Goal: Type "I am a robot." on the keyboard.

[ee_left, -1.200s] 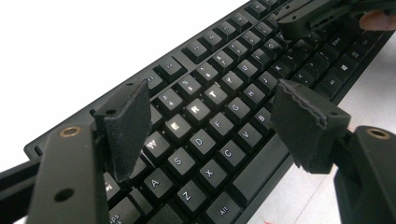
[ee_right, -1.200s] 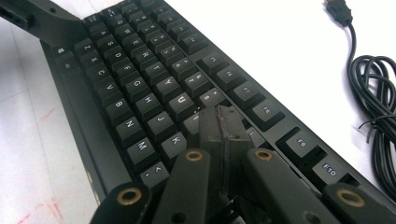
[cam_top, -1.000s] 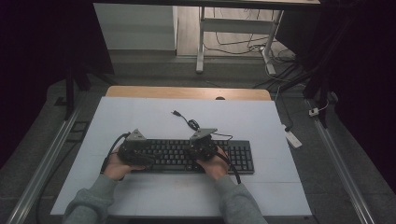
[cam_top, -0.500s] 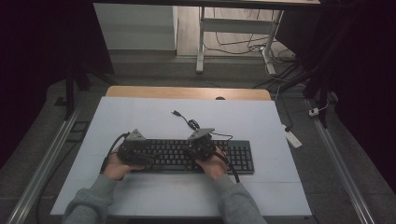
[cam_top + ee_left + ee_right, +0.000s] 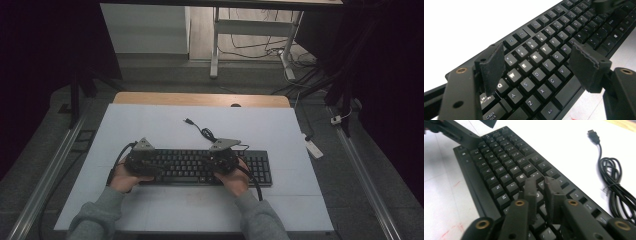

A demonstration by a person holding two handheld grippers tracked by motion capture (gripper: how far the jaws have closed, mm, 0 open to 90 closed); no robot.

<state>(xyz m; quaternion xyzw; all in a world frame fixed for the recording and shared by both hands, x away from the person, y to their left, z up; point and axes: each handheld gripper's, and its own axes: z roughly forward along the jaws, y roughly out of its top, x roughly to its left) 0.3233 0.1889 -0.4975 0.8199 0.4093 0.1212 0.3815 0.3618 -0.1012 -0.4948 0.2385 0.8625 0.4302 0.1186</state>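
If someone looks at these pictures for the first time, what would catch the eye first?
First, the long black plastic keyboard lying across the white table sheet, with a person's two black grippers over its two ends. The left gripper hangs wide open above the Q-W-E-R-T keys. The keyboard's coiled black cable lies loose behind it.

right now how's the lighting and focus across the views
High view: dim, dark surroundings, white table lit. Left gripper view: table blown out white, keyboard legends glint, far keys soft. Right gripper view: cable and near tool slightly blurred.
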